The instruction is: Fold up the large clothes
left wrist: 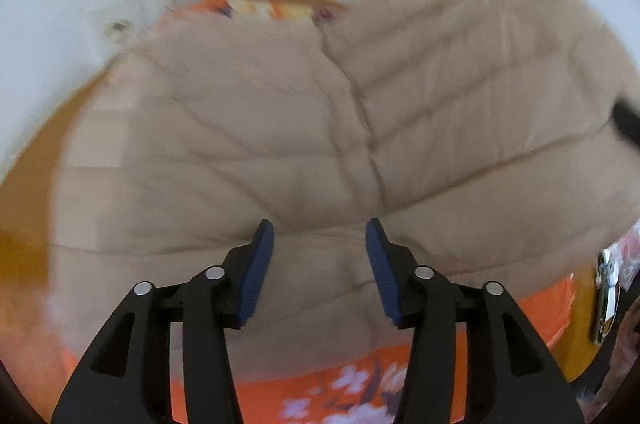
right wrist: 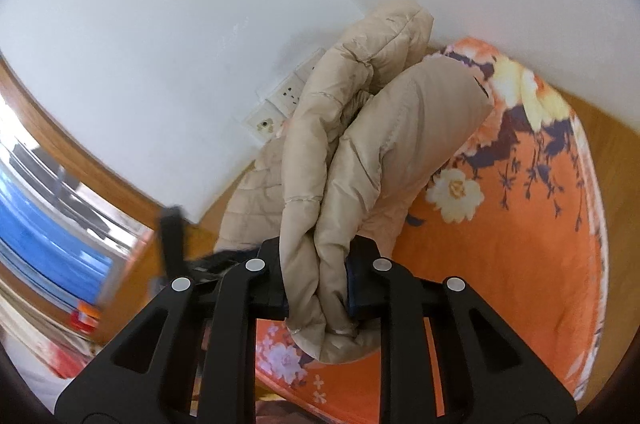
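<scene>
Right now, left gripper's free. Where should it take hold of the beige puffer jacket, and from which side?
Probably the hem edge nearest the left gripper, approached low from the near side. The beige puffer jacket lies spread on the orange floral cloth, so only its edge offers a pinchable lip. The right gripper already clamps a bunched fold.

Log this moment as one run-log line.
task: fold large clothes | left tongs: open above beige puffer jacket | right tongs: shut on bunched jacket, lifted | surface: orange floral cloth
</scene>
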A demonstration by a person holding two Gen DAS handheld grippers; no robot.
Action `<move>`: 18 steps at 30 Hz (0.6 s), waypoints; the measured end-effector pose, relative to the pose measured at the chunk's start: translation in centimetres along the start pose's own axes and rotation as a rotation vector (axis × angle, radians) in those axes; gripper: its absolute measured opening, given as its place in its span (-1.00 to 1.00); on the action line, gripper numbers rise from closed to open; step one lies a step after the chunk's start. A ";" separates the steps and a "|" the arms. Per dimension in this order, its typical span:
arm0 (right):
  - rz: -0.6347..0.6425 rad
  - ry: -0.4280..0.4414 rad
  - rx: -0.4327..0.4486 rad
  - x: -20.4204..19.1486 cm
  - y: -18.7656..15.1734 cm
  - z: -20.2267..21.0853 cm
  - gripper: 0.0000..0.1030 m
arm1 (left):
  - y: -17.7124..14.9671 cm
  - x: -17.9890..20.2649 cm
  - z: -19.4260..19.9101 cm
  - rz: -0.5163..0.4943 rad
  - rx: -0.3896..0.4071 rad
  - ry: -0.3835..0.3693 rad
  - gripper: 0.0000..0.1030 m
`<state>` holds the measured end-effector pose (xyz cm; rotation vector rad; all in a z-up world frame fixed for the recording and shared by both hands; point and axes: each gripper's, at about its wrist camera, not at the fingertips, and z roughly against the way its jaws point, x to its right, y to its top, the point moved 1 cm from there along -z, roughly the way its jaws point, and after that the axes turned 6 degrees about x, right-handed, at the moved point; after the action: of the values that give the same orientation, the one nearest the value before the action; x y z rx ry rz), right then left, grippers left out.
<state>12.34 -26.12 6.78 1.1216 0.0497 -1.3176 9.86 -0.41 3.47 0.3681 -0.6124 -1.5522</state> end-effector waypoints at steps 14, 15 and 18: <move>0.060 -0.038 0.003 -7.3 0.7 -3.3 -0.62 | 0.2 -12.9 0.3 0.188 -0.034 0.012 -0.75; 0.064 -0.037 0.000 -8.0 0.7 -3.8 -0.62 | 0.3 -12.7 -0.2 0.177 -0.039 -0.003 -0.75; 0.075 -0.031 -0.014 -9.9 0.7 -5.4 -0.63 | 0.5 -12.4 -0.8 0.150 -0.050 -0.030 -0.75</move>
<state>12.60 -15.41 10.38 1.0808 -0.0058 -1.2654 11.77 11.69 1.46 0.2557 -0.6102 -1.4285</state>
